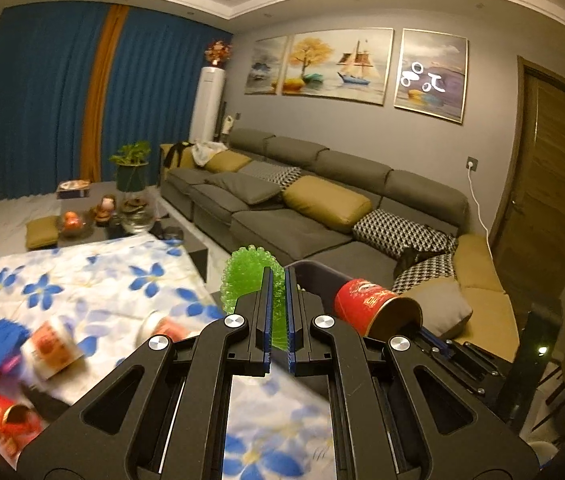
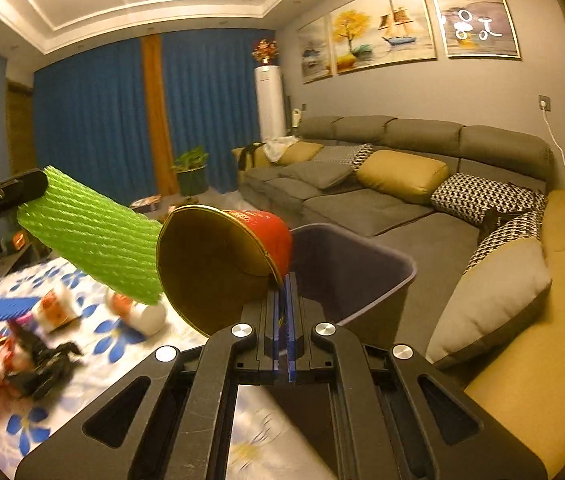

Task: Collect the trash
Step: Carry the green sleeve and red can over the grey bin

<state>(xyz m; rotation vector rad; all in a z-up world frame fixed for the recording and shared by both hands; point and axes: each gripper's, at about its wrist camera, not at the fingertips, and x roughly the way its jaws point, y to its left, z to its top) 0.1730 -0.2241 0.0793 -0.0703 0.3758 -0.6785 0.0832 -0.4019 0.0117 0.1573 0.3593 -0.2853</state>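
Right wrist view, right gripper [image 2: 284, 280] fingers pinching red cup [image 2: 226, 264] rim over bin [image 2: 398, 276], left gripper [image 1: 278, 276] clamping green foam net [image 1: 242, 276], seemingly beside bin edge.

No text, brand or number can be read clearly in either view. The red paper cup [image 1: 366, 304] carries gold characters on its side, but they are too blurred to make out. The white and orange cups [image 2: 55, 309] on the flowered cloth [image 1: 94, 276] show printed marks, equally unreadable.
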